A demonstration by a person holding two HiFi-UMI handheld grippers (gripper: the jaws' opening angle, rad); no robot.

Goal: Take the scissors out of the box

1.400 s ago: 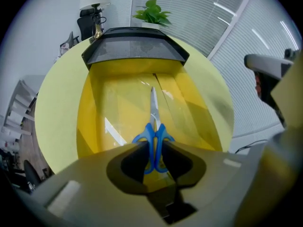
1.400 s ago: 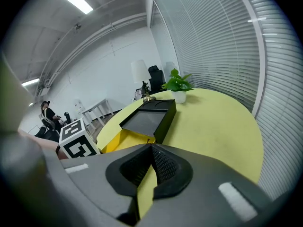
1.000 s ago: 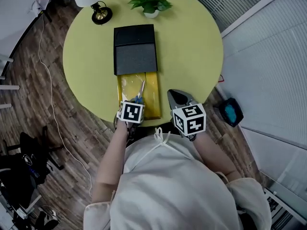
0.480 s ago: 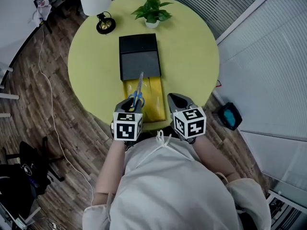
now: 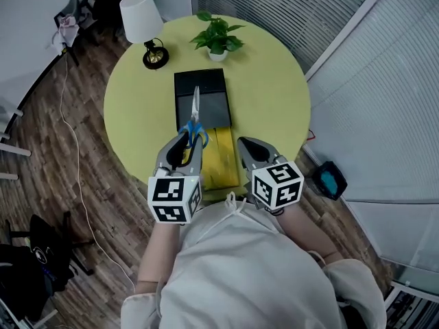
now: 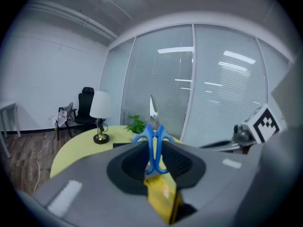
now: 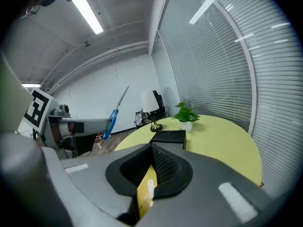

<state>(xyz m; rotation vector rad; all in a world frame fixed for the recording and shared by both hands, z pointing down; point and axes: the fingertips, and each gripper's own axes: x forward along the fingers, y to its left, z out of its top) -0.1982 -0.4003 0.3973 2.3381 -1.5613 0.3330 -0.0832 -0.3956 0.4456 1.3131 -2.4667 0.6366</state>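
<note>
The scissors point(image 5: 195, 115) have blue handles and steel blades. My left gripper point(image 5: 186, 142) is shut on the handles and holds them in the air above the box, blades pointing away and up. In the left gripper view the scissors point(image 6: 152, 141) stand upright between the pads. The box is a yellow tray point(image 5: 223, 157) with its black sleeve point(image 5: 202, 91) slid toward the far side. My right gripper point(image 5: 244, 144) hovers over the tray's right edge, jaws together, holding nothing. It sees the scissors point(image 7: 113, 117) at its left and the black sleeve point(image 7: 168, 136) ahead.
The box lies on a round yellow-green table point(image 5: 274, 94). A white lamp point(image 5: 143, 22) and a potted plant point(image 5: 216, 36) stand at its far side. A blue and black thing point(image 5: 331, 175) lies on the floor at right. Glass walls with blinds enclose the room.
My left gripper has risen out of the yellow tray with the scissors and tipped their blades up and away. The right gripper has risen a little beside it.
</note>
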